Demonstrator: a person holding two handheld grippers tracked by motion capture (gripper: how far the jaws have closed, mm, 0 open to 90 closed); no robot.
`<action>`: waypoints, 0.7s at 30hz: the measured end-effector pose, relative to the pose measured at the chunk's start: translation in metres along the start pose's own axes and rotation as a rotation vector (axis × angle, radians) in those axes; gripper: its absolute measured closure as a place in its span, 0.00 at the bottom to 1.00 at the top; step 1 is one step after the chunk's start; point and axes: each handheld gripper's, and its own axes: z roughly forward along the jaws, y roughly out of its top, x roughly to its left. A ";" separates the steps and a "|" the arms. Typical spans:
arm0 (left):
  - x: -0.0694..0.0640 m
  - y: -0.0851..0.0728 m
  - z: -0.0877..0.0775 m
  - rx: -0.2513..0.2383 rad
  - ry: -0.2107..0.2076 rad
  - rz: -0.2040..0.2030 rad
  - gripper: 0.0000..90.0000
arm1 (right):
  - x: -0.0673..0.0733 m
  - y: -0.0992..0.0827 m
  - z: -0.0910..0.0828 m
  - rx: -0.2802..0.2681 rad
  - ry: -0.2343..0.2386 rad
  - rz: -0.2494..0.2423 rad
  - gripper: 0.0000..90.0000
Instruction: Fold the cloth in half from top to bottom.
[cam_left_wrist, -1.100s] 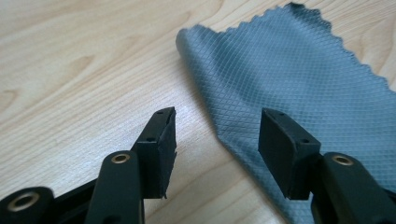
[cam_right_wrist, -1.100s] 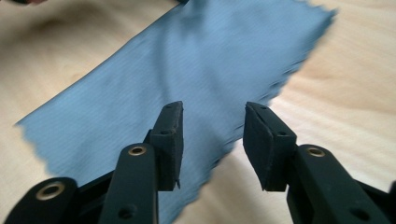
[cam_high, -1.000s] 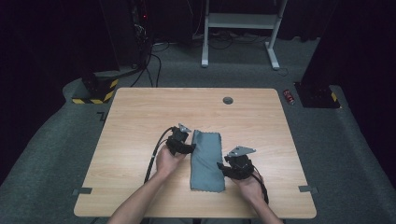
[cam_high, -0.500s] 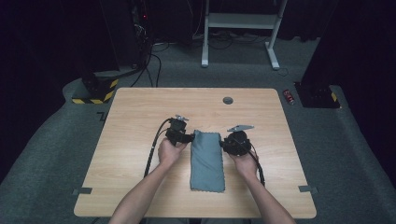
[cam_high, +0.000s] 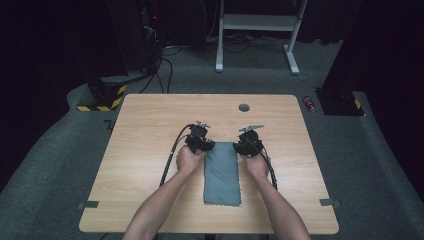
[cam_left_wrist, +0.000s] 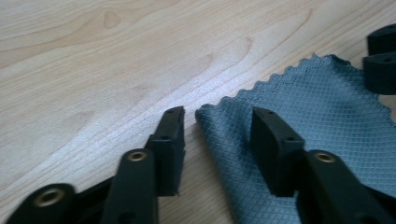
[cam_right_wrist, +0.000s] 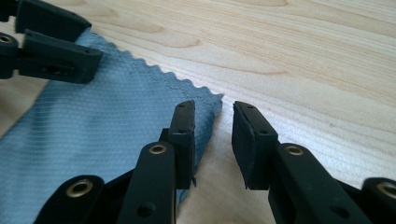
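A grey-blue cloth (cam_high: 221, 172) with zigzag edges lies as a long folded strip on the wooden table (cam_high: 150, 125). My left gripper (cam_high: 202, 143) sits low at its far left corner. In the left gripper view the left gripper (cam_left_wrist: 217, 114) straddles that corner (cam_left_wrist: 205, 116), one jaw over wood and one over cloth; its jaws have just been closing and the pads stand clear. My right gripper (cam_high: 248, 143) is at the far right corner. The right gripper (cam_right_wrist: 215, 106) has also narrowed, with the cloth's corner (cam_right_wrist: 212, 100) in the gap, unpressed.
A round cable hole (cam_high: 244, 107) is in the table's far middle. Black cables (cam_high: 170, 160) trail from both grippers toward the near edge. A red can (cam_high: 310, 103) lies on the carpet at the far right, and a white desk frame (cam_high: 255, 22) stands behind.
My right gripper has travelled from the cloth's near right side up to its far right corner. The left gripper shifted slightly at the far left corner. The cloth now lies straighter.
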 end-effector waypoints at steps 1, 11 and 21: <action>0.001 0.000 0.001 0.005 -0.003 -0.004 0.68 | 0.000 0.001 0.002 0.002 -0.001 0.004 0.77; 0.002 0.000 0.003 -0.004 0.014 0.016 0.89 | -0.001 0.005 0.016 0.008 -0.019 -0.010 0.91; 0.001 0.004 0.000 -0.004 -0.018 0.057 0.99 | 0.002 0.006 0.012 0.015 -0.028 -0.068 1.00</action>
